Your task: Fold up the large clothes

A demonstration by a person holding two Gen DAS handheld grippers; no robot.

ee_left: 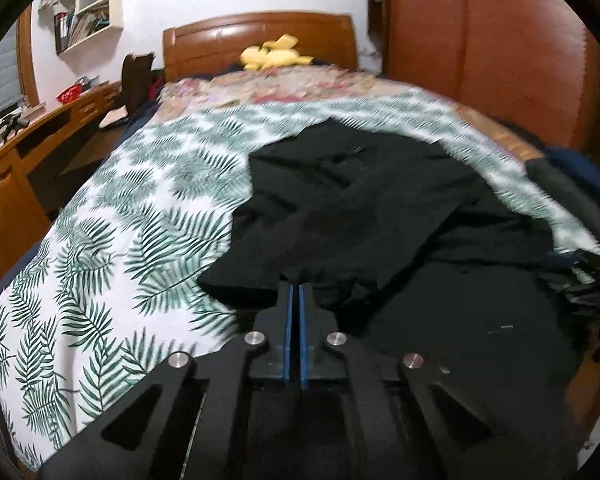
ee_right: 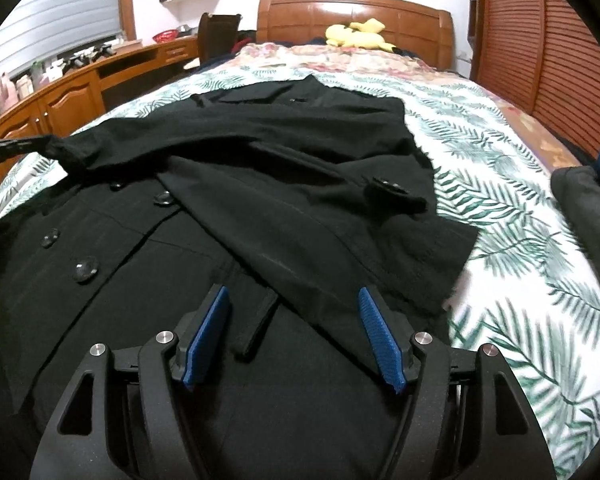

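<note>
Before me lay a leaf-printed white bedspread [ee_right: 500,184], a yellow plush toy [ee_right: 358,34] against the glossy wooden headboard [ee_right: 352,8], and a long wooden desk [ee_right: 72,92] alongside.

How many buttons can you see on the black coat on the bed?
5 on the black coat: four down its left front, one on the folded sleeve's cuff at right. More may be hidden under folds.

Black coat [ee_right: 260,208] runs off frame; bedspread [ee_left: 420,108] motion-blurred.
</note>
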